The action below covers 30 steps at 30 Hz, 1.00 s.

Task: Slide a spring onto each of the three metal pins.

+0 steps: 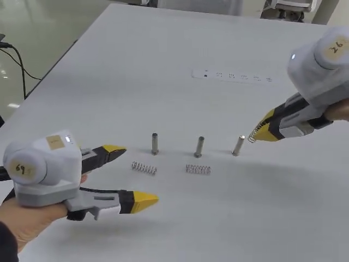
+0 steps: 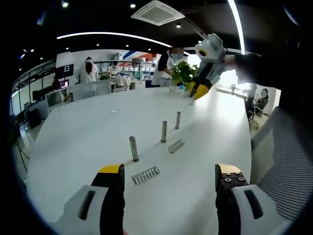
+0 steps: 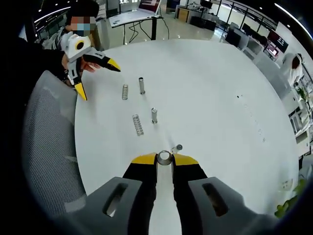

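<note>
We hold the left gripper [image 1: 136,174] low on our left side, with its jaws spread wide apart and pointing forward and to the right. Our left hand [image 1: 32,224] is wrapped under its body. We hold the right gripper [image 1: 264,131] raised on our right side and angled down to the left, our right hand [image 1: 341,112] behind it, its jaws closed and pinching a spring [image 1: 252,135] at the tips.
</note>
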Motion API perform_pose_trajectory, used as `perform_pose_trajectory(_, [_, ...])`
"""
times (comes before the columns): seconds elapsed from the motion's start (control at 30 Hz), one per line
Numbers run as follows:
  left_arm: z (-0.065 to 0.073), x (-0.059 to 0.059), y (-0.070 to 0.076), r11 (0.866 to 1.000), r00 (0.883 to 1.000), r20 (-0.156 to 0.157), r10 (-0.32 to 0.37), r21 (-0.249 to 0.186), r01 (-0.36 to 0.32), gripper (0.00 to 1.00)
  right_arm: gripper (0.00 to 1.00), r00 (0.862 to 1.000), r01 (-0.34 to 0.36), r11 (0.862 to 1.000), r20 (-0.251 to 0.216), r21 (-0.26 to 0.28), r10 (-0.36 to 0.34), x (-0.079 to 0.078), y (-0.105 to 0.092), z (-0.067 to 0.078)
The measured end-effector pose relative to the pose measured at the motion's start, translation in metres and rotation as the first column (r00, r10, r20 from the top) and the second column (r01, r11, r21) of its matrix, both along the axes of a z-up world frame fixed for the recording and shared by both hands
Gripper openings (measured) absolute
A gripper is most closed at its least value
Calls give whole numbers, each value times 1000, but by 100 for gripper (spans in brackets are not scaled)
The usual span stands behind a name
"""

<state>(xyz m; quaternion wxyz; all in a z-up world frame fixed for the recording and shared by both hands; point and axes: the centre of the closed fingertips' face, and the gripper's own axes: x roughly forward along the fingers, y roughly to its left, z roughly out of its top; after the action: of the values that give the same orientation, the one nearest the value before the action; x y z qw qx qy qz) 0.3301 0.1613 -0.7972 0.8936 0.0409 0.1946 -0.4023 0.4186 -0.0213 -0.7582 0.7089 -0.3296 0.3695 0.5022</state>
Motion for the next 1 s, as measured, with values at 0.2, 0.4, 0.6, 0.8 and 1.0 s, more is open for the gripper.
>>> perform_pose_trajectory(0.2, [-1,-1,0,1000,1000,-4,1,3,-1,74,13,1000,2,1000,-8,-20,-2,12,0,-6])
perform_pose_trajectory(0.4, [-1,0,2,1000,1000,-2,7,6,-7,74,13,1000,0,999,-7,-36,0,23,3,-10])
perform_pose_trajectory(0.6, [-2,0,3,1000,1000,-6,8,8,-8,73,13,1000,-3,999,-16,-40,2,28,6,-17])
perform_pose_trajectory(0.8, [-2,0,4,1000,1000,-9,11,9,-10,73,13,1000,-1,999,-28,-48,0,30,5,-21])
perform_pose_trajectory(1.0, [-3,1,5,1000,1000,-11,11,10,-11,73,13,999,-3,999,-35,-51,1,32,6,-24])
